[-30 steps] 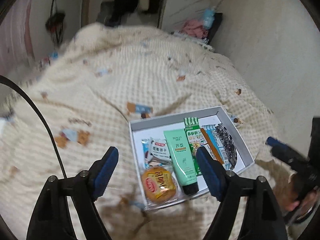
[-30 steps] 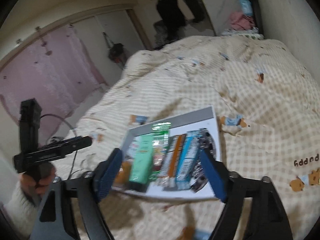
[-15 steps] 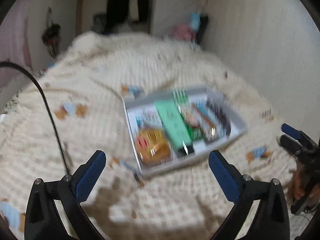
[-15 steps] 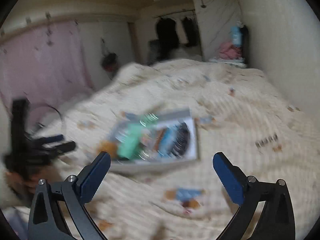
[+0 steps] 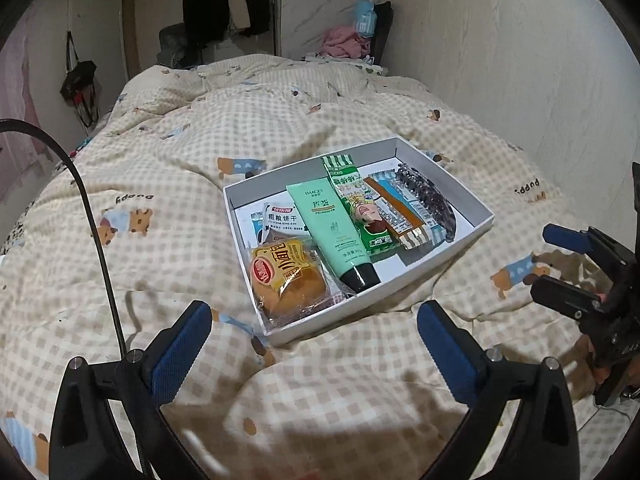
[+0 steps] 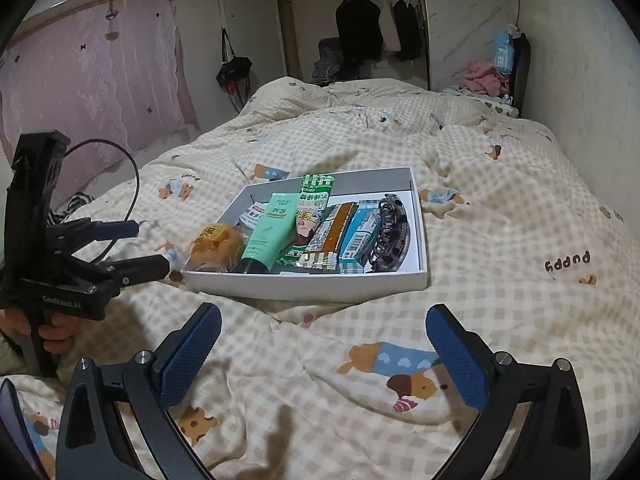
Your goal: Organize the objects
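A shallow white box [image 5: 440,264] [image 6: 304,280] lies on the checked bed cover. It holds a wrapped bun [image 5: 286,276] [image 6: 216,244], a green tube [image 5: 334,230] [image 6: 270,232], a green snack pack [image 5: 356,204] [image 6: 314,200], wrapped bars [image 5: 404,216] [image 6: 352,232], a white biscuit packet [image 5: 282,218] and a dark hair claw [image 5: 430,200] [image 6: 390,228]. My left gripper [image 5: 316,354] [image 6: 136,246] is open and empty, in front of the box. My right gripper [image 6: 324,356] [image 5: 548,258] is open and empty, in front of the box.
The checked duvet [image 5: 200,152] [image 6: 500,208] covers the whole bed in folds. A wall [image 5: 520,60] runs along the right side. A pink curtain [image 6: 92,72] and hanging clothes [image 6: 360,28] stand beyond the bed. A black cable [image 5: 92,220] trails at the left.
Both grippers have pulled back from the box and opened wider. The box now lies farther ahead, with its contents unchanged.
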Demonstrator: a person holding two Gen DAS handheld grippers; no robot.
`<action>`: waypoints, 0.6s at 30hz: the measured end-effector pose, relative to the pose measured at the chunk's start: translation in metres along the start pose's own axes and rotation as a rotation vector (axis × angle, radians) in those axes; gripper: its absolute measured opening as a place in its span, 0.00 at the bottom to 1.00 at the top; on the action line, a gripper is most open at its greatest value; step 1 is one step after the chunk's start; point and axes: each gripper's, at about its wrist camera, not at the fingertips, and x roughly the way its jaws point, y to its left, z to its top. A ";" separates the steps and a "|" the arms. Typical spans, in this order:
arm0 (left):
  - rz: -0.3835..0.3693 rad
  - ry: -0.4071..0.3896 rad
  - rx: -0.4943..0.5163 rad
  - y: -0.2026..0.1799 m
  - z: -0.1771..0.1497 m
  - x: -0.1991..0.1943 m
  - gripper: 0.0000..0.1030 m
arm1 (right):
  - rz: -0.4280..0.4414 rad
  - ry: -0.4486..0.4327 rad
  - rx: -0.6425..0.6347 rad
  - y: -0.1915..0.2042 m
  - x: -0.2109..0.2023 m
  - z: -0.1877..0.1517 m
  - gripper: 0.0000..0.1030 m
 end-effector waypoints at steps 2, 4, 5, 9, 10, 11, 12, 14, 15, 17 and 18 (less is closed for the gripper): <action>0.000 0.001 0.001 0.000 -0.001 0.000 1.00 | 0.004 0.005 0.007 -0.001 0.001 0.000 1.00; -0.001 0.003 0.004 -0.001 -0.001 0.000 1.00 | 0.005 0.008 0.008 -0.001 0.001 0.000 1.00; -0.001 0.004 0.005 -0.001 -0.001 0.000 1.00 | 0.006 0.009 0.008 -0.001 0.001 0.000 1.00; 0.008 0.009 0.010 -0.002 -0.002 0.001 1.00 | 0.006 0.011 0.006 -0.001 0.001 0.000 1.00; 0.012 0.009 0.010 -0.002 -0.002 0.001 1.00 | 0.007 0.010 0.007 -0.001 0.001 0.000 1.00; 0.014 0.010 0.009 -0.001 -0.002 0.001 1.00 | 0.007 0.011 0.007 -0.001 0.001 0.000 1.00; 0.015 0.010 0.008 -0.001 -0.002 0.001 1.00 | 0.007 0.011 0.006 -0.001 0.002 0.000 1.00; 0.016 0.011 0.005 0.000 -0.002 0.002 1.00 | 0.007 0.011 0.006 -0.001 0.001 0.000 1.00; 0.016 0.012 0.004 0.000 -0.002 0.002 1.00 | 0.007 0.010 0.006 -0.001 0.001 0.000 1.00; 0.017 0.014 0.006 -0.001 -0.002 0.001 1.00 | 0.007 0.010 0.006 -0.001 0.001 0.000 1.00; 0.015 0.014 0.006 -0.001 -0.002 0.002 1.00 | 0.007 0.011 0.006 -0.001 0.001 0.000 1.00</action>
